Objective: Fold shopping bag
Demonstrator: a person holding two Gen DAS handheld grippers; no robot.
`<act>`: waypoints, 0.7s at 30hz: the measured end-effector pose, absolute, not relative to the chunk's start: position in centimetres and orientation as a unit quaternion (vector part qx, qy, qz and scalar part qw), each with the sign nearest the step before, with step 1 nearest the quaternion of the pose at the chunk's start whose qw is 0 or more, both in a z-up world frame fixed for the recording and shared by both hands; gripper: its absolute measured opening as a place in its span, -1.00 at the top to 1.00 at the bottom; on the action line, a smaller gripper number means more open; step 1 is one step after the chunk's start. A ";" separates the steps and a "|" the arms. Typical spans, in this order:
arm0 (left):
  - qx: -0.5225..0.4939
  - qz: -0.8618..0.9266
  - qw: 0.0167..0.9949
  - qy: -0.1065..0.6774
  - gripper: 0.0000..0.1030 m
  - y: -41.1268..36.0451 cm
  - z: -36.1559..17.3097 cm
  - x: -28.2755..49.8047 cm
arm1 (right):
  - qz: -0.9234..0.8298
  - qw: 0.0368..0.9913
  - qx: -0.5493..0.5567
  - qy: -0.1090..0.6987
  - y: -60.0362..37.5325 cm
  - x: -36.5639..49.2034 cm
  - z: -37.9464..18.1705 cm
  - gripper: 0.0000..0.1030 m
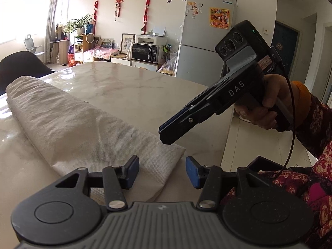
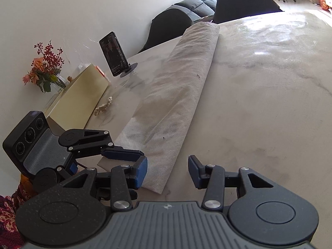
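The white non-woven shopping bag (image 1: 68,124) lies on the marble table (image 1: 141,87), folded into one long narrow strip (image 2: 176,103). Its near end sits just in front of both grippers. My left gripper (image 1: 162,172) is open; its left pad hovers over the bag's end and its right pad over bare table. In the right wrist view my left gripper (image 2: 116,159) reaches in from the left towards the strip's near corner. My right gripper (image 2: 167,172) is open too, with the bag's end corner by its left pad. A hand holds my right gripper (image 1: 166,132) tilted down above the bag's near right corner.
A phone on a stand (image 2: 113,54), a yellow box (image 2: 81,97), a vase of flowers (image 2: 44,68) and a small braided cord (image 2: 102,105) stand along the table's wall side. Black chairs (image 2: 244,0) are at the far end. The table's edge (image 1: 225,143) drops off beside the right gripper.
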State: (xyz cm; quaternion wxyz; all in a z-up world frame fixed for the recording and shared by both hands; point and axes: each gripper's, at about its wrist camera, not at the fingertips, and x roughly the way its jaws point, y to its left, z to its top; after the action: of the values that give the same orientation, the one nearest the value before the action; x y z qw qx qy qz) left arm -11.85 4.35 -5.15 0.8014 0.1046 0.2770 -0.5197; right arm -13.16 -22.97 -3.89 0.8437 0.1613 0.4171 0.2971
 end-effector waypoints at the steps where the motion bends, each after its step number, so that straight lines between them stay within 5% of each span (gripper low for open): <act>1: 0.101 -0.521 0.801 0.277 0.01 4.4 -5.2 -11.7 | 0.299 0.842 0.163 0.418 -22.9 -13.1 -3.9 0.07; 21: 0.073 -0.530 0.799 0.275 0.01 5.1 -5.5 -11.8 | 0.317 0.801 0.226 0.454 -22.8 -11.5 -4.5 0.20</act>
State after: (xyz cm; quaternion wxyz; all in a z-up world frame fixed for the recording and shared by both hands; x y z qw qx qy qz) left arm -11.78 5.13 -5.50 0.7992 0.0728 0.2749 -0.5296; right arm -11.55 -22.78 -4.50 0.8015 0.2261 0.4539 0.3170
